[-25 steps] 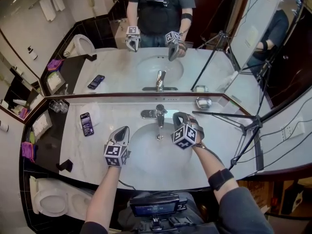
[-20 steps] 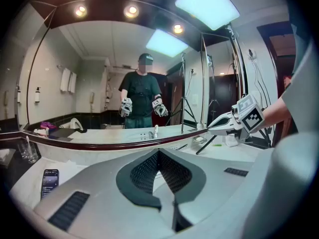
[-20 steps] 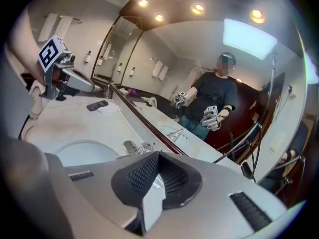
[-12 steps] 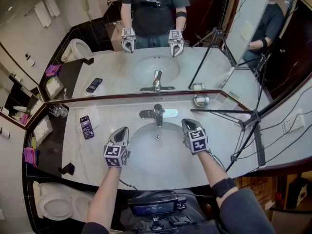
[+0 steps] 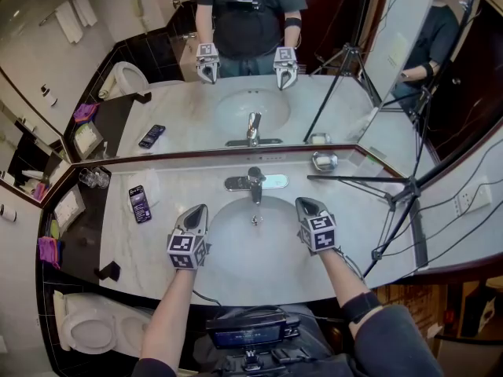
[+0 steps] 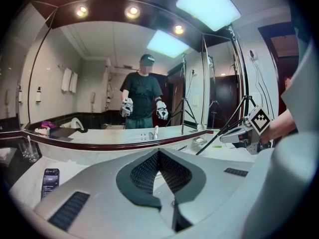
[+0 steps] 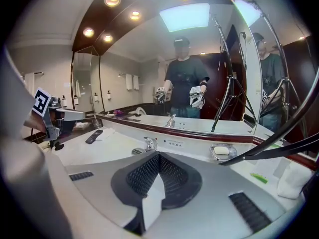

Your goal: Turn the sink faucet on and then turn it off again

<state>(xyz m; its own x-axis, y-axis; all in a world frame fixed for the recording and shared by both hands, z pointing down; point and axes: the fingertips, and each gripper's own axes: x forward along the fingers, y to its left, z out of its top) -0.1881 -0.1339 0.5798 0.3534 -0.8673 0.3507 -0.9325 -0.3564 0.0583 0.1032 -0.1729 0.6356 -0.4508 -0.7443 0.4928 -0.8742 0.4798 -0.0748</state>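
The chrome faucet (image 5: 255,184) stands at the back of the white sink basin (image 5: 236,246); I see no stream under its spout. My left gripper (image 5: 201,208) hovers over the basin's left rim, shut and empty. My right gripper (image 5: 303,203) hangs over the right rim, a hand's width to the right of the faucet, shut with nothing in it. In the left gripper view the left gripper (image 6: 158,152) has its pads together at the tips. In the right gripper view the right gripper (image 7: 159,154) is the same, with the faucet (image 7: 148,144) just beyond it to the left.
A phone (image 5: 140,201) lies on the marble counter (image 5: 157,242) to the left, with glasses (image 5: 93,178) behind it. A soap dish (image 5: 326,162) sits at the back right. A tripod (image 5: 395,203) leans over the counter's right end. A mirror (image 5: 251,69) backs the counter; a toilet (image 5: 82,324) stands lower left.
My right gripper has drawn back from beside the faucet to the right and toward me, rolling as it went. The left gripper has not moved.
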